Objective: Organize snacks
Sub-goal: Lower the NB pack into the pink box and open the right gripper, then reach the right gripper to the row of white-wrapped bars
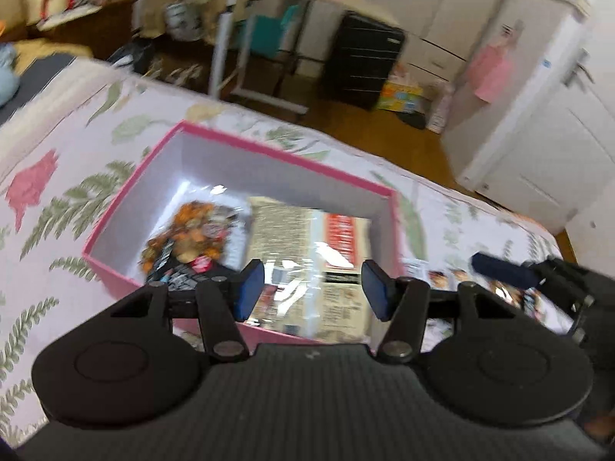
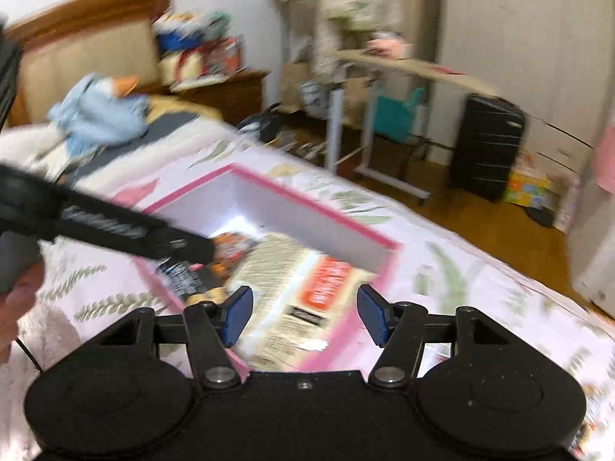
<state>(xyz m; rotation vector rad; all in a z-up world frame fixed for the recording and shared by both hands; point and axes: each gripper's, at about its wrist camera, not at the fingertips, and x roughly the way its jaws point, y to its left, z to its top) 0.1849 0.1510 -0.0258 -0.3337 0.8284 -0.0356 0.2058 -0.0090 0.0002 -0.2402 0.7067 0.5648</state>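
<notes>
A pink box (image 1: 269, 153) with white inner walls stands open on the floral bedspread (image 1: 57, 230). Inside lie an orange-and-black snack bag (image 1: 192, 238) at the left and a cream pack with a red label (image 1: 338, 238) at the right, its near end over the front wall. My left gripper (image 1: 313, 288) hovers over the box's near side, open, nothing pressed between its pads. My right gripper (image 2: 305, 315) is open too, above the cream pack (image 2: 307, 288) and the box (image 2: 315, 207). In the right wrist view the left gripper (image 2: 200, 249) reaches over the snack bag (image 2: 230, 246).
More snack packs (image 1: 442, 280) lie on the bedspread right of the box, under the right gripper (image 1: 499, 269). A blue plush (image 2: 100, 115) sits near the headboard. Beyond the bed's edge stand a rolling table (image 2: 384, 61), a black suitcase (image 2: 484, 146) and white wardrobes (image 1: 538, 134).
</notes>
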